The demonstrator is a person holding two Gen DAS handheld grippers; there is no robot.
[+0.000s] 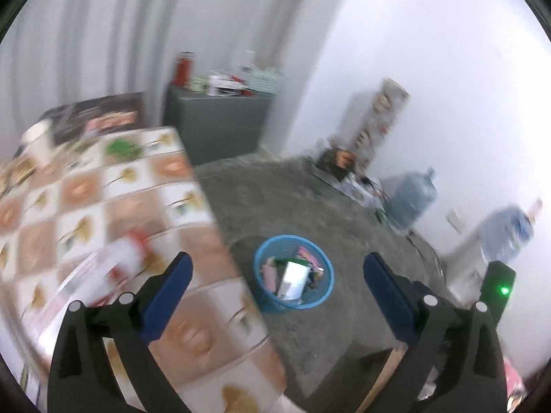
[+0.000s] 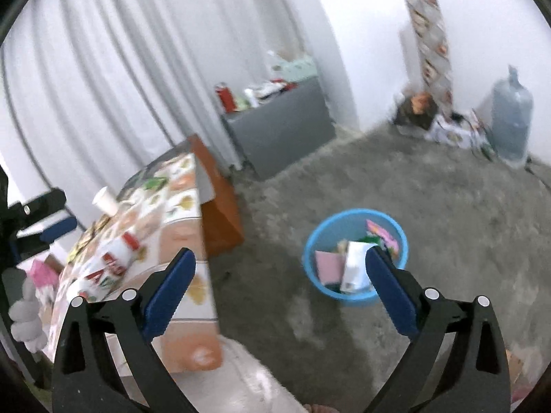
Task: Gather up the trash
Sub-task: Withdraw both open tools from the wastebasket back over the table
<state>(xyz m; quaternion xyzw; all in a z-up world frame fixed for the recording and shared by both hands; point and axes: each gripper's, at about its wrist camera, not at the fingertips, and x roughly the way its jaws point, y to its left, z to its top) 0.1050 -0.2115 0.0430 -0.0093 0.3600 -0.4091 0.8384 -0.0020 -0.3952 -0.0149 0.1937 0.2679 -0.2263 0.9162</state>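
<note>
Both claws are empty. My left claw stands wide apart with nothing between its blue pads; my right claw is equally wide and carries nothing. Both views are blurred, so fine detail is unreliable.

The blue basket sits on the grey floor, just off the table's near corner. It already holds several pieces of trash: a white packet, pink wrappers, something green.

On the table, under its patterned cloth, two candidates remain. A plastic bottle with a red cap and red-and-white label lies on its side near the table's front edge, close to my left claw's left finger. A white paper cup stands toward the table's far edge, tilted in the right wrist view.

Judgement: the task is partly done, and I am between a drop and the next pick. The bottle is the nearer item. The next move calls for turning the left claw toward it, squaring the pads across its body and closing gently, since it is round and may roll toward the edge.
</note>
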